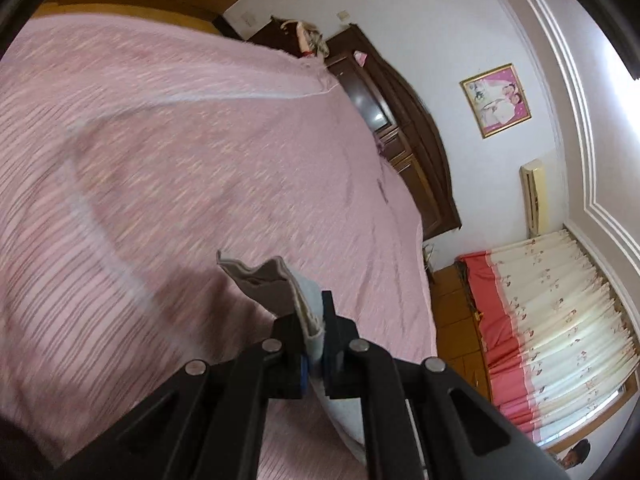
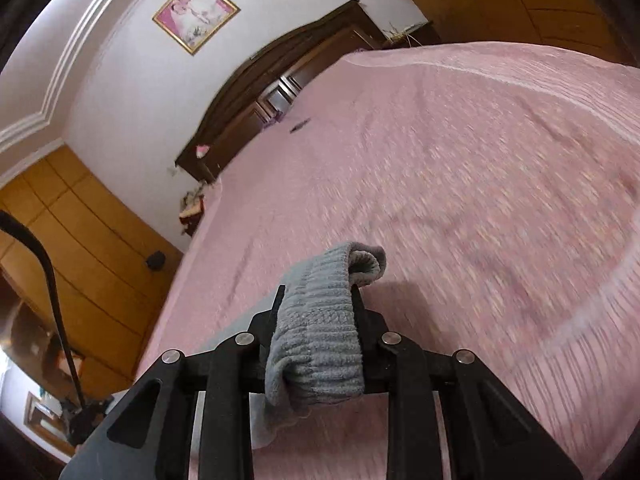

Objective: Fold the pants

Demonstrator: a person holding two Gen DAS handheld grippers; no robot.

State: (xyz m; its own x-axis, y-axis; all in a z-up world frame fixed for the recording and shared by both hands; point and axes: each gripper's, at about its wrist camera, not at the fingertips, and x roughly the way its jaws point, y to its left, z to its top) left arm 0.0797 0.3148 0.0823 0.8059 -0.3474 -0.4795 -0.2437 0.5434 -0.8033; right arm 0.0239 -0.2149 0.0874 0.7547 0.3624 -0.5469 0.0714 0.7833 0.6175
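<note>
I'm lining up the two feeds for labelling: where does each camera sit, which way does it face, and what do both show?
Left wrist: on the left gripper, looking along its fingers, shut on a pale fabric edge, over the pink bedspread toward the dark headboard and curtains.
Right wrist: on the right gripper, shut on grey ribbed knit fabric, facing across the bedspread toward the headboard and wooden wardrobe.
Shared: bedspread, headboard, framed picture. No hand or sleeve shows; only gripper fingers.

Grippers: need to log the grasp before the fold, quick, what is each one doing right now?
Left gripper: shut on a thin pale grey-blue pants edge.
Right gripper: shut on the thick grey ribbed knit pants band.
</note>
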